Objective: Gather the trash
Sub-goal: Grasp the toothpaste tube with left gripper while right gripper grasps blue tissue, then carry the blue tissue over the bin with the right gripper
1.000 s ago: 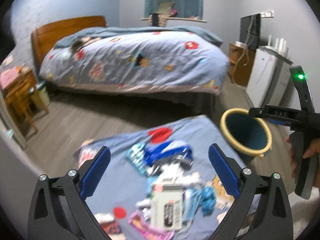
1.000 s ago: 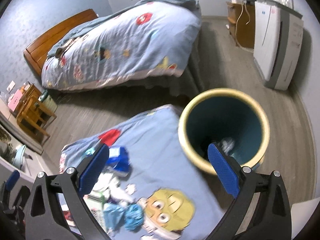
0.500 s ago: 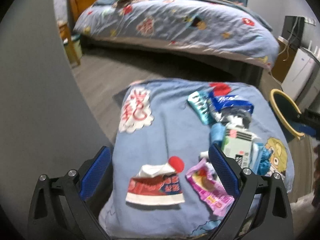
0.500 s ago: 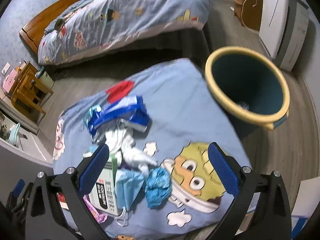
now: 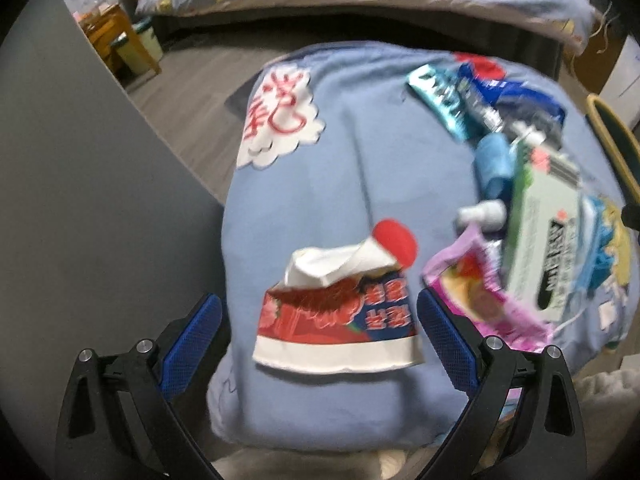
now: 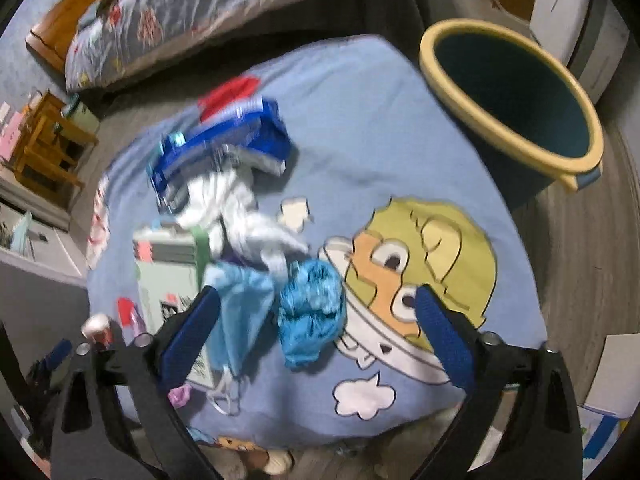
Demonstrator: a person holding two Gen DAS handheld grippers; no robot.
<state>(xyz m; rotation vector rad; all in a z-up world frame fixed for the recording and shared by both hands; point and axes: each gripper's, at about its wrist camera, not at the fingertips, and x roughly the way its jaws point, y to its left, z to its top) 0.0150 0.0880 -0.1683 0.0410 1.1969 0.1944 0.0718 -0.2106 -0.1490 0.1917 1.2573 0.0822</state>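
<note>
Right wrist only: yellow-rimmed bin [image 6: 520, 152] interior

Bin [image 6: 516, 152] right of littered blanket [image 6: 360, 120]

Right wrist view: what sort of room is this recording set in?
Most likely a bedroom at home: a wooden-framed bed with a cartoon-print blue duvet, a small wooden bedside table, and a yellow-rimmed teal waste bin beside the litter-strewn blue cartoon cloth.

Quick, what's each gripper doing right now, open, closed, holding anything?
Left gripper: open, empty, framing the crushed paper cup.
Right gripper: open, jaws just been closing, holding nothing; the crumpled blue glove lies between them.
</note>
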